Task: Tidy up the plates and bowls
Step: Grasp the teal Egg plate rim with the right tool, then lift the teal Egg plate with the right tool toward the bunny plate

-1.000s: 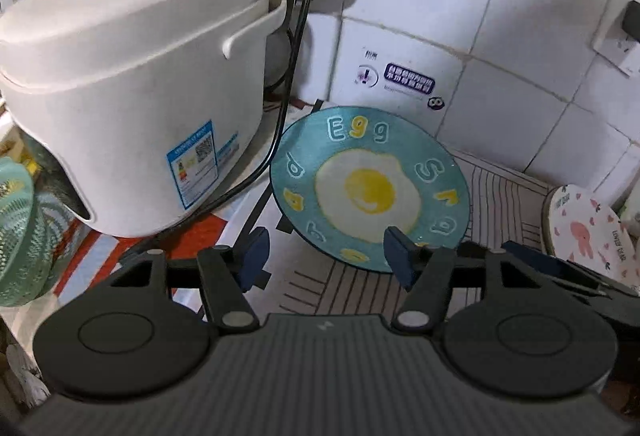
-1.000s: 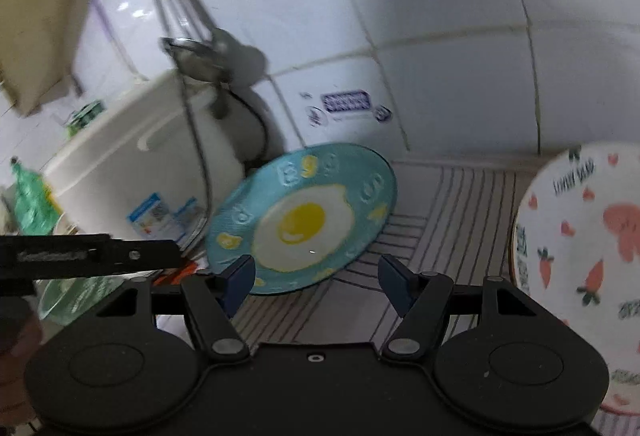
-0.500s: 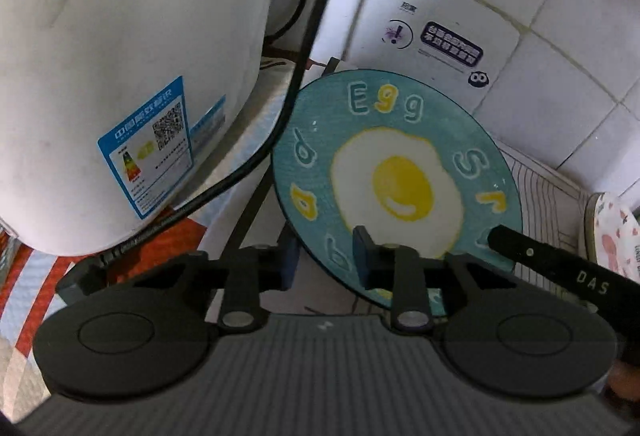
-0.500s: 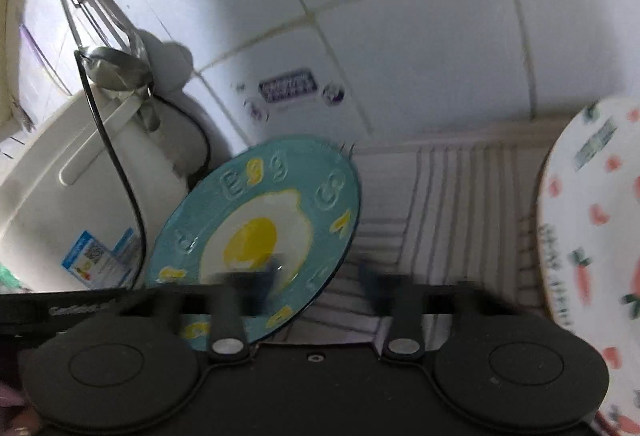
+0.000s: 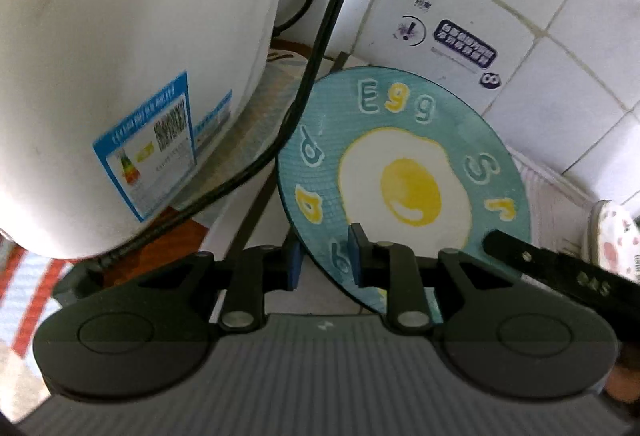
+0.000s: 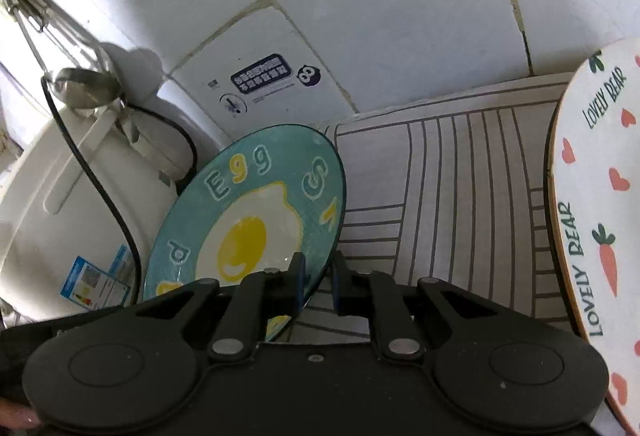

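Note:
A teal plate with a fried-egg picture and the letters "Egg" [image 5: 404, 172] stands tilted on its edge between the rice cooker and the tiled wall; it also shows in the right wrist view [image 6: 248, 220]. My left gripper [image 5: 324, 260] is shut on its lower left rim. My right gripper [image 6: 318, 282] is shut on its lower right rim. A white plate with carrots, hearts and "LOVELY BEAR" [image 6: 600, 204] stands on edge at the right; a sliver of it shows in the left wrist view [image 5: 612, 240].
A large white rice cooker [image 5: 120, 76] with a black power cord [image 5: 320, 48] stands close at the left. A metal ladle [image 6: 86, 86] hangs on the wall. A striped mat [image 6: 448, 188] covers the counter between the two plates.
Both grippers have moved in toward the teal plate and closed on its lower rim, left on the left side and right on the right side. The plate stands a little steeper.

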`<action>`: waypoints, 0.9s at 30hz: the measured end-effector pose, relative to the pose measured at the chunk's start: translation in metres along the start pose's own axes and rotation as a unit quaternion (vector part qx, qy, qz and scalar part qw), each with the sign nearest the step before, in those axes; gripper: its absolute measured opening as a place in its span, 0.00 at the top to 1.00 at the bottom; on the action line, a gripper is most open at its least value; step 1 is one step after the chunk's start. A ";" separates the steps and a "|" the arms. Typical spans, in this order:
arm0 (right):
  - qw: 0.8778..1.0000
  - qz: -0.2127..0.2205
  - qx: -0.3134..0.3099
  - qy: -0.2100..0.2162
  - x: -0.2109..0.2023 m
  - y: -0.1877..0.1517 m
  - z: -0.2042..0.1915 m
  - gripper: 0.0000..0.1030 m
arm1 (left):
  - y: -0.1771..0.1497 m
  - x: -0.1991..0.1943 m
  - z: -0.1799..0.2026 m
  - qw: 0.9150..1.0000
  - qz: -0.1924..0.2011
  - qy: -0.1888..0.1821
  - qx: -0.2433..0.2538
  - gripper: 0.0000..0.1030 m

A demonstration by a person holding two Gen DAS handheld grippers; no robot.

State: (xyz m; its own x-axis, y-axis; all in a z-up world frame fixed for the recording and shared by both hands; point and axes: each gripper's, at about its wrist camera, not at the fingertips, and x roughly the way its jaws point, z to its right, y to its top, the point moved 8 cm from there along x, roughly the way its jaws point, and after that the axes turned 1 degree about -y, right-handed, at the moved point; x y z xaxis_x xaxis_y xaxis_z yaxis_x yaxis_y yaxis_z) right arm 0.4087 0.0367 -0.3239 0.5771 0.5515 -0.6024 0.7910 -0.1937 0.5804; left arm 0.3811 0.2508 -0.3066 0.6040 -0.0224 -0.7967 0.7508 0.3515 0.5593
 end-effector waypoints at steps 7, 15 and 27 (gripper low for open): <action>0.999 0.002 -0.040 0.009 -0.028 0.000 -0.011 0.80 | -0.007 -0.028 0.011 0.999 0.013 -0.021 0.029 0.78; 0.999 0.019 -0.035 0.016 -0.087 -0.003 -0.017 0.79 | -0.014 -0.080 0.042 0.996 0.010 -0.063 0.069 0.78; 0.996 0.071 -0.031 -0.035 -0.183 0.011 0.018 0.78 | -0.023 -0.102 0.138 0.975 0.019 -0.132 0.178 0.78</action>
State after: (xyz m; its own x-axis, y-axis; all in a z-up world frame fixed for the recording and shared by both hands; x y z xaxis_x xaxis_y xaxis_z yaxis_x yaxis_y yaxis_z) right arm 0.3154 -0.0807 -0.2173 0.6972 0.4635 -0.5469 0.6870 -0.2142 0.6944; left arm 0.3388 0.1153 -0.2063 0.6458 -0.2732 -0.7129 0.7432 0.0113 0.6690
